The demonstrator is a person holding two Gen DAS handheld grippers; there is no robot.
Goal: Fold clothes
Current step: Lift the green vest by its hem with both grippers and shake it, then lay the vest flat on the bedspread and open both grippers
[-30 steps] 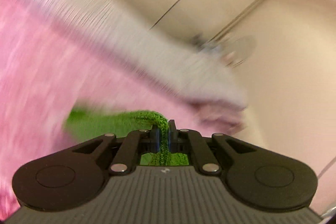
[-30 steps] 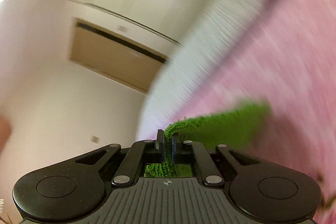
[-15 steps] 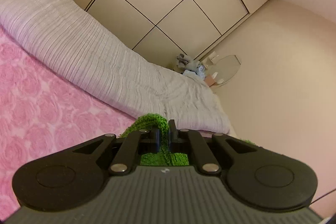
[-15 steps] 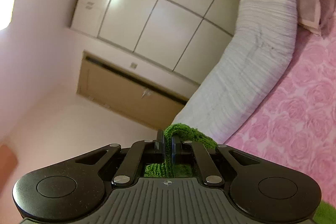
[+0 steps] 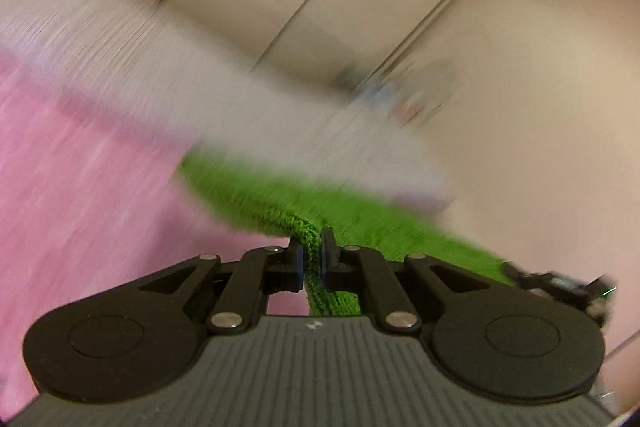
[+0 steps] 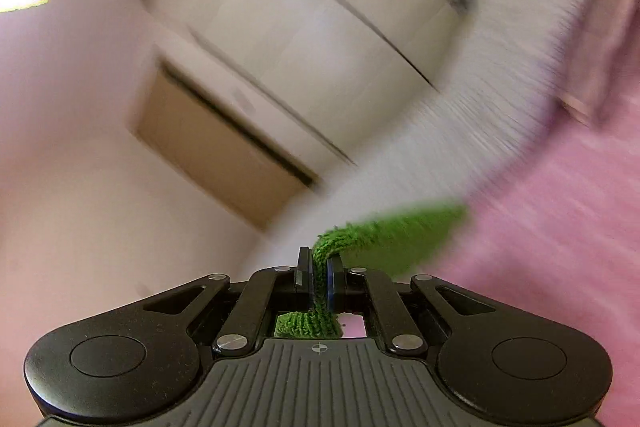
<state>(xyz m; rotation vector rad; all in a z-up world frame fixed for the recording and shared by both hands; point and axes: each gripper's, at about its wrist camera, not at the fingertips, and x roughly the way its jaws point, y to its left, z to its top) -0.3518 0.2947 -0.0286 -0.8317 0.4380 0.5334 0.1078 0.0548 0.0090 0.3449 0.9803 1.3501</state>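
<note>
green knit garment (image 5: 352, 223) spans between our left tongs (image 5: 311, 259) and right tongs (image 6: 319, 283), each pinching one edge; long axis crosswise, above pink bedspread (image 5: 80, 195).

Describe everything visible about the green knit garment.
The green knit garment is bright green with a coarse looped weave. The left hand-held gripper and the right hand-held gripper each pinch an edge of it, shut. It stretches between them over the pink bedspread. Motion blur hides its shape.
</note>
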